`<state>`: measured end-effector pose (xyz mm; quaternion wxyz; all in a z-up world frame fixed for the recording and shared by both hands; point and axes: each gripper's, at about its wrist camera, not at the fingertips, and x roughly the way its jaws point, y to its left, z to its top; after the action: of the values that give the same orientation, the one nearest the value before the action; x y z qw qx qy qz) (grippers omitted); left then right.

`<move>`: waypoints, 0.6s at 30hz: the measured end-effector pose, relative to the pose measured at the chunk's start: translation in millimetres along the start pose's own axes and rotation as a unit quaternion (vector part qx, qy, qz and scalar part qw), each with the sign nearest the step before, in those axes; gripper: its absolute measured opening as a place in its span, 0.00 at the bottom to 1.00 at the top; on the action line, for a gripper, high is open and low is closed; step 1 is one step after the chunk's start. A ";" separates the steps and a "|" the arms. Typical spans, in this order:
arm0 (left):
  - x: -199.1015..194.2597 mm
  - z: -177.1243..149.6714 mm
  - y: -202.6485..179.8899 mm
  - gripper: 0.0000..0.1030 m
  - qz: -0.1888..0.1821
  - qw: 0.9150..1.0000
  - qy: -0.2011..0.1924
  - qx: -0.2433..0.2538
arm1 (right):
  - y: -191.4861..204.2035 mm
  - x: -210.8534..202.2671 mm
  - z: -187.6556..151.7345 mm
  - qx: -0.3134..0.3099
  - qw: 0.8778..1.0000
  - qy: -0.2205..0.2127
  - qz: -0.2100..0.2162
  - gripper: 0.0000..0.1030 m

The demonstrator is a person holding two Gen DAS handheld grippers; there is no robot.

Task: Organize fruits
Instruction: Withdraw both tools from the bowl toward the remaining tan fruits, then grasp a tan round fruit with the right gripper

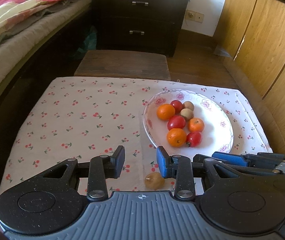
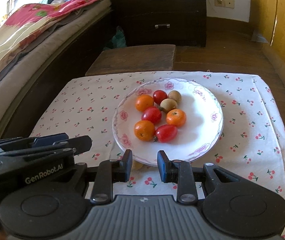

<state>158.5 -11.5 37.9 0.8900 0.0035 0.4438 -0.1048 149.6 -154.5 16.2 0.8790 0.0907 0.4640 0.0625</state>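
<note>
A white flowered plate (image 1: 218, 118) (image 2: 200, 112) on the cherry-print cloth holds three oranges (image 2: 144, 130), three red tomatoes (image 2: 166, 133) and two brown longans (image 2: 168, 104). One more brown longan (image 1: 154, 181) lies on the cloth before the plate, near my left gripper's right finger; in the right wrist view only a sliver of it (image 2: 137, 165) shows by the plate's near rim. My left gripper (image 1: 140, 163) is open and empty above the cloth. My right gripper (image 2: 144, 165) is open and empty at the plate's near rim.
The cloth (image 1: 82, 120) covers a small table. A wooden stool (image 1: 122, 64) stands behind it, a dark nightstand (image 1: 138, 20) beyond. A bed (image 1: 12, 30) runs along the left, wooden wardrobe doors (image 1: 266, 40) along the right. The right gripper's body (image 1: 242, 160) lies beside the left one.
</note>
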 end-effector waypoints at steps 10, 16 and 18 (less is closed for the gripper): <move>-4.3 -4.5 20.4 0.53 -0.014 1.000 0.014 -0.009 | 3.8 6.8 -10.1 0.036 0.999 0.028 0.029 0.30; -3.7 -8.8 37.7 0.53 -0.022 0.999 0.025 -0.024 | 3.7 20.6 -14.4 0.056 0.997 0.041 0.028 0.30; -4.2 -8.6 41.6 0.54 -0.026 0.999 0.024 -0.028 | 2.6 25.8 -13.1 0.066 0.997 0.039 0.027 0.30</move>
<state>157.1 30.8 32.4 0.8758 -0.0304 0.4678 -0.1148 153.2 -145.6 -11.2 0.8505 0.1579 0.4983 0.0586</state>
